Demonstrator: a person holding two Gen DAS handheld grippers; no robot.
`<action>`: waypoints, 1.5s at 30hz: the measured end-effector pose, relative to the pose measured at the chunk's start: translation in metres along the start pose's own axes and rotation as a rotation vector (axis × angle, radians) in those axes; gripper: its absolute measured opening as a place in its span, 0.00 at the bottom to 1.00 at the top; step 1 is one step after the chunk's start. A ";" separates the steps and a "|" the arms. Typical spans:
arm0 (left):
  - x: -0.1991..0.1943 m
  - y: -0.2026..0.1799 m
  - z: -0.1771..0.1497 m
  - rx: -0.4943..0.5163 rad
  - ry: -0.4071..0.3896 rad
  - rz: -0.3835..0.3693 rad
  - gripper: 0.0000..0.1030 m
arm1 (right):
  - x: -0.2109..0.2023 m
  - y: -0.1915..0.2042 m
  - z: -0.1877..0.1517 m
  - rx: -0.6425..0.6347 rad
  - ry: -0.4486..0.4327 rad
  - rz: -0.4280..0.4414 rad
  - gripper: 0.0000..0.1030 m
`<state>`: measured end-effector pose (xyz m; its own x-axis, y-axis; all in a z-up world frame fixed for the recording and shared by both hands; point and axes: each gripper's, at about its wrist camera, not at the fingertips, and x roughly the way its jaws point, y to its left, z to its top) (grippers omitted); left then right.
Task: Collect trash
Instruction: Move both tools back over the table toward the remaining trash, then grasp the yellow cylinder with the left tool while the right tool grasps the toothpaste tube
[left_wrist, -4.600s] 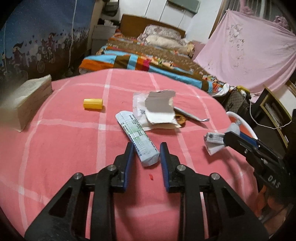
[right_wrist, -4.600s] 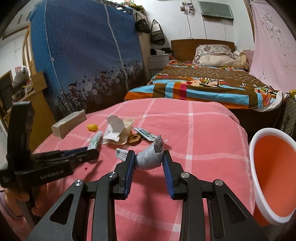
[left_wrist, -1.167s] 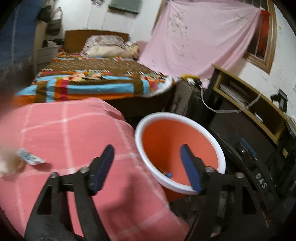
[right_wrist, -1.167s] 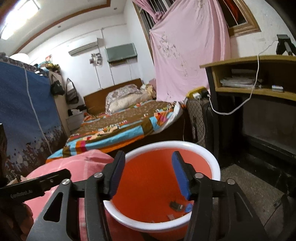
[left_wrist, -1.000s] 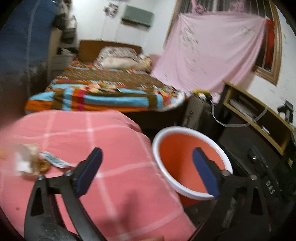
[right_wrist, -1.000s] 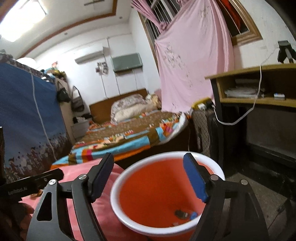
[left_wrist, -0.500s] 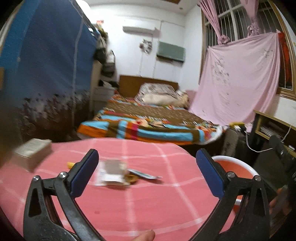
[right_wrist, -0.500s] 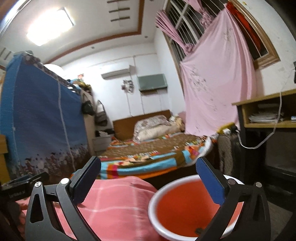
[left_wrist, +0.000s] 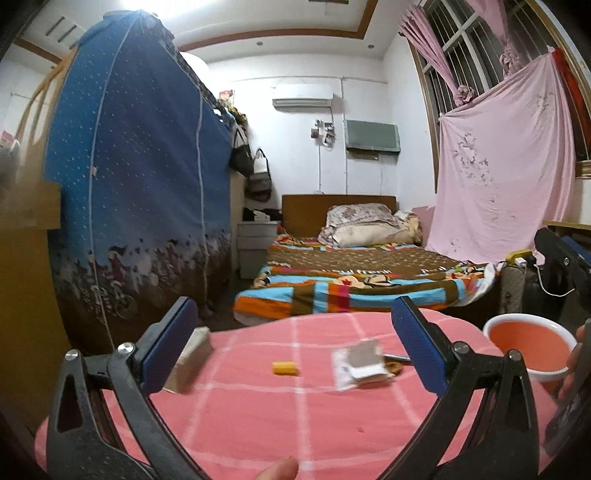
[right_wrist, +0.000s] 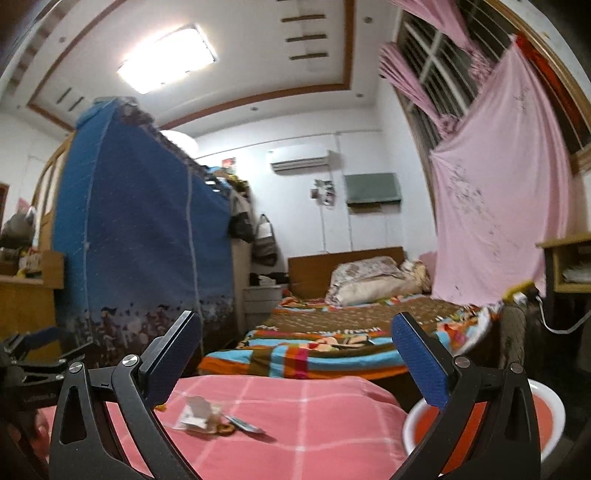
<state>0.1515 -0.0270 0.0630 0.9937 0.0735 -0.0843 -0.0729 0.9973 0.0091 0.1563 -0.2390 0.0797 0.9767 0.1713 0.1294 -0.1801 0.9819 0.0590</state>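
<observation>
The left gripper (left_wrist: 291, 343) is held level above the pink tablecloth (left_wrist: 258, 417), fingers spread wide and holding nothing. The right gripper (right_wrist: 295, 354) tilts upward, also spread wide and holding nothing. Torn paper wrappers (left_wrist: 360, 363) and a yellow cap (left_wrist: 284, 368) lie mid-frame; the orange bin (left_wrist: 528, 350) sits lower right.

Was a home bedroom: made bed (left_wrist: 354, 273) with pillows (left_wrist: 364, 225), hanging bags (left_wrist: 255, 173), wall air conditioner (left_wrist: 302, 100), curtained window (right_wrist: 436, 66).
</observation>
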 end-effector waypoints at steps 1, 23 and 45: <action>0.001 0.004 0.001 0.001 -0.009 0.001 0.87 | 0.004 0.007 0.000 -0.021 -0.003 0.011 1.00; 0.113 0.017 -0.031 -0.079 0.463 -0.117 0.64 | 0.118 0.023 -0.061 -0.061 0.536 0.123 0.80; 0.166 0.011 -0.059 -0.129 0.742 -0.163 0.23 | 0.149 0.025 -0.102 0.014 0.866 0.267 0.34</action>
<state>0.3103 -0.0041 -0.0097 0.6791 -0.1376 -0.7210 0.0154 0.9847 -0.1735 0.3096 -0.1805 -0.0001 0.6475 0.3995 -0.6490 -0.4092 0.9007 0.1462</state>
